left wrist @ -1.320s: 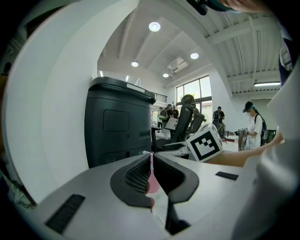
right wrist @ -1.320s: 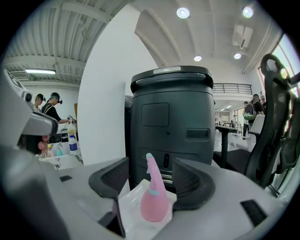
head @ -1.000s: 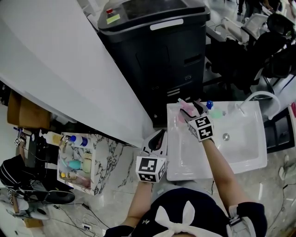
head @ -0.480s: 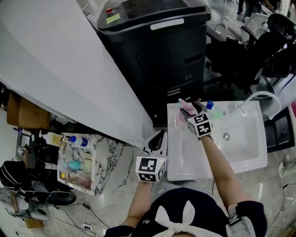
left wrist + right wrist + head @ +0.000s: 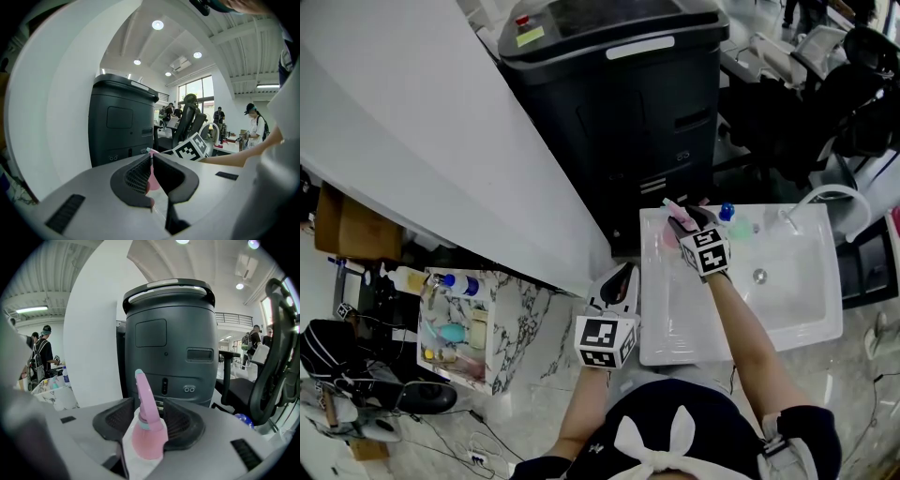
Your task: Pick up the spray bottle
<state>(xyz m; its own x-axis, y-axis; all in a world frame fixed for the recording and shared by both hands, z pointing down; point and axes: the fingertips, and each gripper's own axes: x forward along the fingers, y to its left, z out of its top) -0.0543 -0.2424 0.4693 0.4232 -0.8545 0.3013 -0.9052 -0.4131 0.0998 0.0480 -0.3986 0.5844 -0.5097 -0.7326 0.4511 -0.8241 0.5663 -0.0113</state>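
A pink spray bottle (image 5: 673,217) stands at the sink's back left corner. In the right gripper view the spray bottle (image 5: 148,439) fills the gap between the dark pads, its nozzle rising above them. My right gripper (image 5: 682,226) (image 5: 149,422) is closing, with its pads against the bottle's sides. My left gripper (image 5: 619,279) (image 5: 151,165) hangs shut by the sink's left edge, holding nothing. A sliver of pink shows through its thin slit.
The white sink (image 5: 797,323) has a curved faucet (image 5: 827,195) at its back right and a blue-capped bottle (image 5: 725,213) beside the spray bottle. A tall black machine (image 5: 619,112) stands right behind it. A marble shelf (image 5: 511,309) with several bottles lies to the left.
My right gripper has edged slightly onto the pink bottle and its jaws have narrowed around it. The left gripper has stayed put.
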